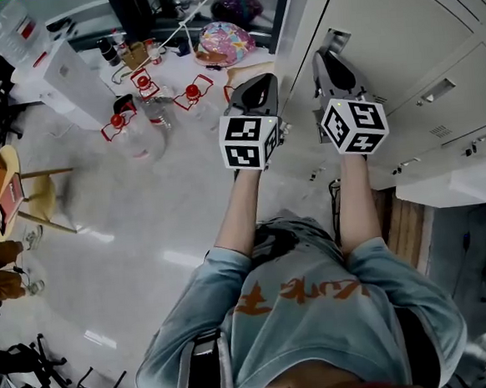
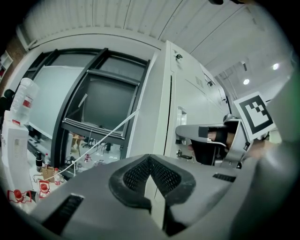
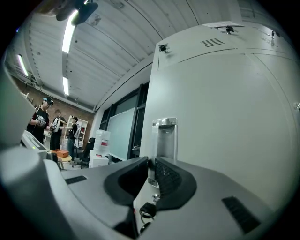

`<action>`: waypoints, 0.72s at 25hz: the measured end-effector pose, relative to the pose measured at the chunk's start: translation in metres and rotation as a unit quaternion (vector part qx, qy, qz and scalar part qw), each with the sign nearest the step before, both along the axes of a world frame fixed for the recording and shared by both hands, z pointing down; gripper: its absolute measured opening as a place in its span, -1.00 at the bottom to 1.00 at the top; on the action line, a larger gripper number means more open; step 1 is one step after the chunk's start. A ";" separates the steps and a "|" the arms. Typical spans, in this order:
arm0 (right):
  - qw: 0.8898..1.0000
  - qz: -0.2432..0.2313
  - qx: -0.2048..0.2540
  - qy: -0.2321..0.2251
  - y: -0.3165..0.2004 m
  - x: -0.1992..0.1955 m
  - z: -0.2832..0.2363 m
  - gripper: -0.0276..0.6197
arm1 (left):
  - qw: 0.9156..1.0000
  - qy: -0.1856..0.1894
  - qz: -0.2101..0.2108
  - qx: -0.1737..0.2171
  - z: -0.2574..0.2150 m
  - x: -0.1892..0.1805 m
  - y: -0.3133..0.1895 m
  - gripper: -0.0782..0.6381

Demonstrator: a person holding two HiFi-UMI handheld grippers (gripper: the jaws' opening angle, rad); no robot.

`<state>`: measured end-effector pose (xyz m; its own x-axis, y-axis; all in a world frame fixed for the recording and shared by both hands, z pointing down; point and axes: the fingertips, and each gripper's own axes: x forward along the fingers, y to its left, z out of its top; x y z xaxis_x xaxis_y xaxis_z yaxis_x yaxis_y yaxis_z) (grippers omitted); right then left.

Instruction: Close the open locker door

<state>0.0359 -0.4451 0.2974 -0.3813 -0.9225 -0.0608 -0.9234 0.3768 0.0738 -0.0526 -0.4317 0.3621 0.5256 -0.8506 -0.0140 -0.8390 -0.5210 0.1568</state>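
1. Pale shiny floor (image 1: 144, 213) fills most of the head view. A few glass jars (image 1: 129, 127) with red clasps stand on it, and a bank of off-white lockers (image 1: 405, 17) runs along that view's right edge.
2. The locker door (image 3: 225, 131) is dead ahead of the right gripper (image 3: 151, 161). Its chrome handle (image 3: 164, 133) sits close to the door's left edge, and a key (image 3: 146, 211) on a ring hangs just under it. Honestly can't tell from any view whether the door is ajar or flush.
3. In its own view the right gripper's jaws are nearly together, with just a thin slit between them. The handle's lower end and the key peek through that slit, and I see nothing pinched. From the head view the tips sit just short of the handle, and the key can't be made out there.
4. The left gripper (image 2: 150, 158) has its tips pressed together with nothing in them. It points past the lockers' side panel toward a dark-framed window (image 2: 93, 103).
5. Only the left gripper view shows the right gripper side-on, marker cube (image 2: 255, 115) and all, with its tips right by the handle.
6. Only the right gripper view catches some people (image 3: 56, 124) standing far off at its left edge.
7. Only the head view shows both forearms and the person's light blue shirt (image 1: 319, 308).
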 end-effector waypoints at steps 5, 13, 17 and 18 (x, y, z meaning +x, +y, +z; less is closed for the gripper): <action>1.000 0.013 -0.004 -0.001 -0.012 0.000 0.001 -0.73 | 1.000 -0.006 0.011 -0.003 0.004 0.010 -0.004 -0.73; 1.000 0.009 0.003 -0.005 -0.023 0.002 0.003 -0.73 | 1.000 -0.011 0.015 -0.008 0.008 0.018 -0.010 -0.73; 1.000 0.008 0.011 0.000 -0.020 -0.001 0.003 -0.73 | 1.000 -0.015 0.017 -0.017 0.015 0.021 -0.007 -0.73; 1.000 0.002 0.012 -0.001 -0.019 -0.002 0.003 -0.72 | 1.000 -0.016 0.018 -0.019 0.016 0.022 -0.006 -0.73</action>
<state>0.0336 -0.4644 0.3004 -0.3771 -0.9224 -0.0831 -0.9251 0.3709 0.0811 -0.0304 -0.4382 0.3782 0.5557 -0.8306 0.0358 -0.8246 -0.5452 0.1511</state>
